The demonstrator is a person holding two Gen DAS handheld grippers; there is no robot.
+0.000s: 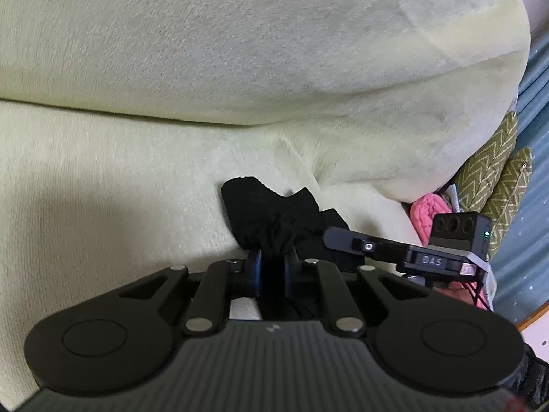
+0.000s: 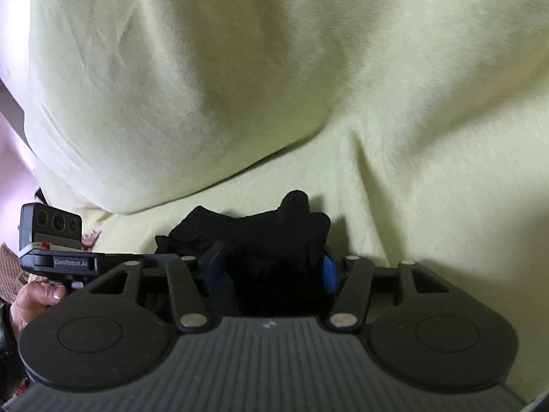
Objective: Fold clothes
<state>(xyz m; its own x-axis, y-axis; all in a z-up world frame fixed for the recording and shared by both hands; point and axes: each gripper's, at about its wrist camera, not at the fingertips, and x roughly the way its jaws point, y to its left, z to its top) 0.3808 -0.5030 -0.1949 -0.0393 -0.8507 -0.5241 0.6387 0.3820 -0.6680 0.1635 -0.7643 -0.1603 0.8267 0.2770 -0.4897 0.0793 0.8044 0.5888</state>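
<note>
the left tongs (image 1: 273, 261) are pinched nearly together on a bunched edge of the black garment (image 1: 274, 213), the dark cloth gathered between the blue pads (image 1: 254, 267). the right tongs (image 2: 269, 269) stand much wider, their blue pads (image 2: 328, 269) apart with black cloth filling the gap; whether they press on it or only straddle it i cannot tell. in the left view the right tongs come in just beside the left ones, so both work the same crumpled heap.

the garment is small, soft and dark, lying in a rumpled lump on the pale green sofa seat (image 1: 103, 178), near the crease where the seat meets the back cushion (image 1: 240, 51). it looks far from folded. to do this step well, it seems best to draw the two grips apart so the cloth spreads flat on the seat before any fold, keeping the pinch on an outer edge rather than on a wad of layers, which would slip or drag the whole lump.

the seat is plush and yielding, so a fold may not lie crisp. toward the sofa's right end sit a pink knitted item (image 1: 427, 211) and olive patterned cushions (image 1: 494, 168), with a blue curtain (image 1: 528, 178) beyond. a hand (image 2: 32, 298) shows at the right view's left edge.
</note>
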